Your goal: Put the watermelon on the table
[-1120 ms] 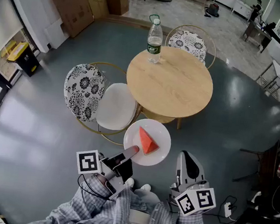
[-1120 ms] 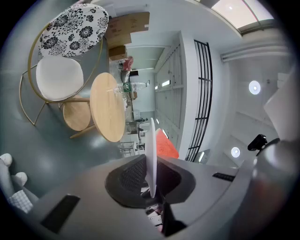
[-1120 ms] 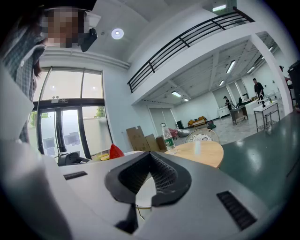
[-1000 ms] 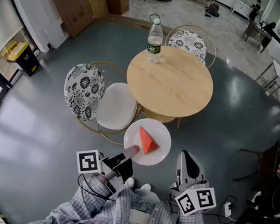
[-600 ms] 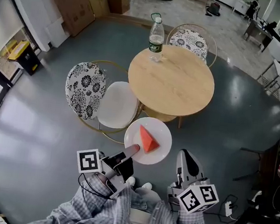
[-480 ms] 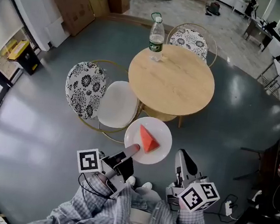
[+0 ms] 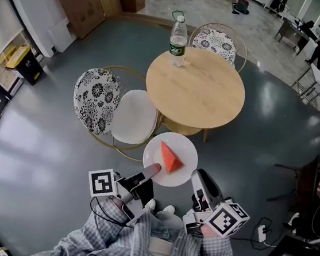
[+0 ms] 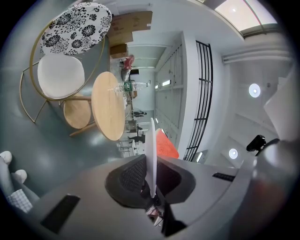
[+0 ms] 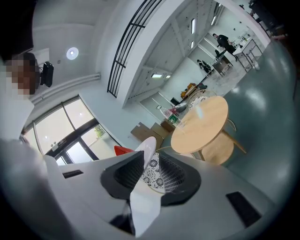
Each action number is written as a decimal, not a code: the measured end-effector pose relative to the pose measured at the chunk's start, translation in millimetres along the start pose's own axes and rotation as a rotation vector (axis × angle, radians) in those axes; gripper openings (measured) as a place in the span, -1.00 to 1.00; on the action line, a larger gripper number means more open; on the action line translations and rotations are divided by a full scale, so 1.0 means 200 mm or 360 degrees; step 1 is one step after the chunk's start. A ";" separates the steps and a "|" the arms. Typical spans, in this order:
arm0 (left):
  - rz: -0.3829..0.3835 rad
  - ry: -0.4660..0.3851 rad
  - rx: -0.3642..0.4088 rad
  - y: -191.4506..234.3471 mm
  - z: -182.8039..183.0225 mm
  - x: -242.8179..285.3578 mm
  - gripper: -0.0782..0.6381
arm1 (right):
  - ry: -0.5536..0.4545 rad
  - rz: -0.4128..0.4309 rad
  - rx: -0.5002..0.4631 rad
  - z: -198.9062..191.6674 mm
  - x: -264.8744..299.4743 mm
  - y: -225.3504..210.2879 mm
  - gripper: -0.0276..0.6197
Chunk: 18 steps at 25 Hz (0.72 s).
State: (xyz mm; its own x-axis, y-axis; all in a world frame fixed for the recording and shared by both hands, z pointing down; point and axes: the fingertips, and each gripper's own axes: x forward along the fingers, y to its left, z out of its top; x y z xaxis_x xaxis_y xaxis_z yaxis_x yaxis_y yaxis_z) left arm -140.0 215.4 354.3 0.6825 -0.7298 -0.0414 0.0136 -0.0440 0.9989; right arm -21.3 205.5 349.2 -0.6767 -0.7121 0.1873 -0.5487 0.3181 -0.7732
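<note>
Step in hand: carrying, plate not yet at the table.
- Watermelon (image 7: 169, 158), a red wedge, sits on a white plate (image 7: 187, 147). The plate is held in the air close to the person, just off the near edge of the round wooden table (image 7: 204, 95).
- Left gripper (image 7: 150, 172): jaws almost together, clamped on the plate's near-left rim.
- Right gripper (image 7: 197, 182): at the near-right rim. The rim lies between its jaws, but a gap shows beside one pad, so I judge it apart and not gripping.

Next move: close the right jaws on the rim and keep the plate level so the wedge doesn't slide. Carry it far over the tabletop and set it down clear of the water bottle (image 7: 178, 40) at the far-left edge.
</note>
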 end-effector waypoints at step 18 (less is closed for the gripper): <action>-0.0024 0.0095 -0.0030 0.01 0.05 -0.14 -0.70 | 0.0025 -0.0028 -0.0083 -0.17 0.05 0.13 -0.67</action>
State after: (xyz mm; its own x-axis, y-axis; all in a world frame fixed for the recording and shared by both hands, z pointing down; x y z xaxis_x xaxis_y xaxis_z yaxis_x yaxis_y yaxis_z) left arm -165.9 228.2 356.4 0.7245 -0.6871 -0.0557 0.0374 -0.0416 0.9984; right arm -58.7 227.2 351.0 -0.6742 -0.7079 0.2104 -0.5850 0.3380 -0.7373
